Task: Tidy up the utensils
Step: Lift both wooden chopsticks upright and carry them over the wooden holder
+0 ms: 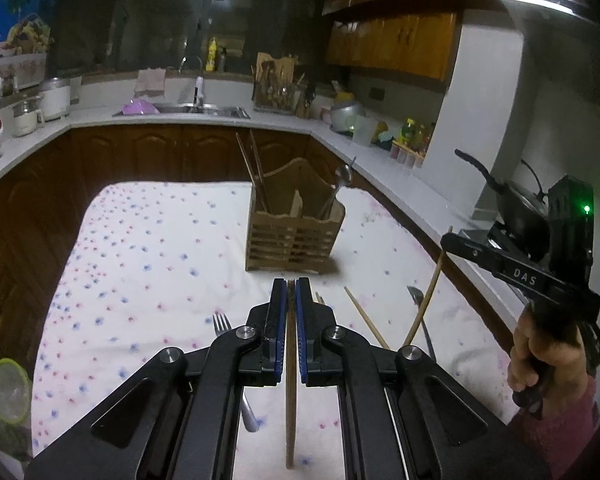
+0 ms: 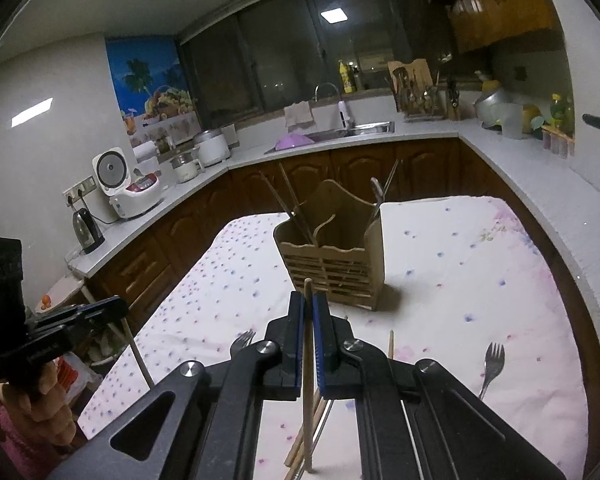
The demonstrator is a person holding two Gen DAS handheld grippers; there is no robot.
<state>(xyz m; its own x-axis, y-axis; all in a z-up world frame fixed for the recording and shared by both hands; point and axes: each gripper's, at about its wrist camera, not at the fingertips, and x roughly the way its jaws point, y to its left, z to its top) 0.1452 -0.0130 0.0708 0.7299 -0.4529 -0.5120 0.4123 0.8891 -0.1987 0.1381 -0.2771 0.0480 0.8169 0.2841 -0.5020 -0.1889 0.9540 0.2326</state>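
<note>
Left gripper [image 1: 291, 286] is clamped on one wooden chopstick [image 1: 290, 400], right gripper [image 2: 308, 300] on another [image 2: 308, 400], both above the desk [image 1: 160, 240]. Light, stiff, kinda slippery sticks, so a mid-shaft pinch seems safest before the holder [image 1: 296, 236].

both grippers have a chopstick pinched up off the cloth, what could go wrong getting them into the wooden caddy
1. Each chopstick is pinched near one end and hangs long below the shut pads, so it may pivot or slip.
2. The caddy already holds leaning chopsticks and a spoon; a new one could snag them or tip it.
3. The right gripper and left gripper work close together and could collide.
</note>
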